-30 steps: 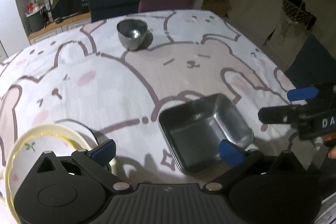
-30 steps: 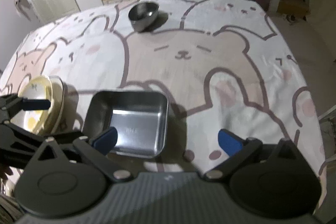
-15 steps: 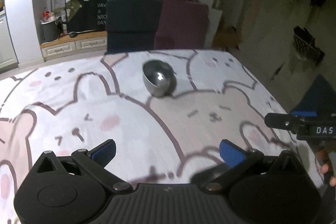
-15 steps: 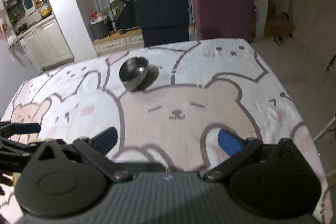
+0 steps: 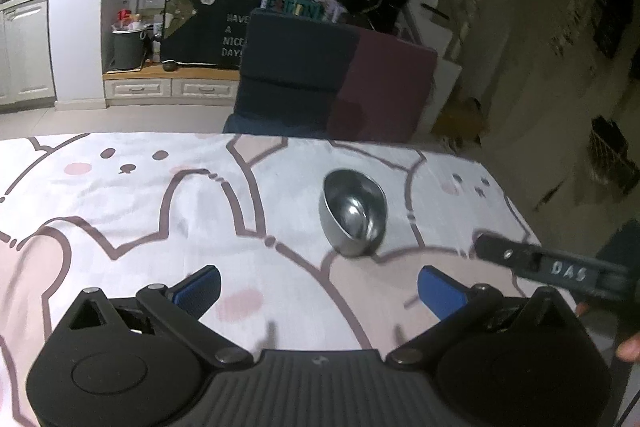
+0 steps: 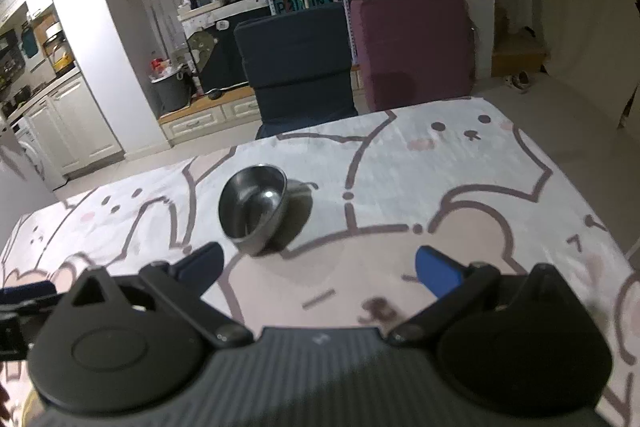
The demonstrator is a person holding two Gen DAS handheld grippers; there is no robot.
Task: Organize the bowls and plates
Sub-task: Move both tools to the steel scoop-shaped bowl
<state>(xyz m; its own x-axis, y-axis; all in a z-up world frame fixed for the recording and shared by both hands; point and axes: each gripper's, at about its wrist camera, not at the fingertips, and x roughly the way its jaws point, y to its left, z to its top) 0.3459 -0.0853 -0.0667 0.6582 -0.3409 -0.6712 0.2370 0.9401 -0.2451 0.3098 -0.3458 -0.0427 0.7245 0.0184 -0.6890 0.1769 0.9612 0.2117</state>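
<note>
A small round steel bowl (image 5: pixel 354 217) stands upright on the bear-print tablecloth (image 5: pixel 120 203), ahead of both grippers. My left gripper (image 5: pixel 320 293) is open and holds nothing; the bowl lies just beyond its right finger. My right gripper (image 6: pixel 318 265) is also open and empty, with the same bowl (image 6: pixel 254 213) just beyond its left finger. The right gripper's finger (image 5: pixel 552 267) enters the left wrist view from the right. The square steel tray and the yellow-rimmed plate are out of view.
A dark blue chair (image 5: pixel 292 71) and a maroon chair (image 5: pixel 384 87) stand at the table's far edge. Behind them are shelves, cabinets and a bin (image 5: pixel 128 47). The table's right edge (image 6: pixel 580 195) drops to the floor.
Both grippers have tilted up and moved forward over the table. The square steel tray and the yellow-rimmed plate have dropped out of view. The round bowl now looks nearer.
</note>
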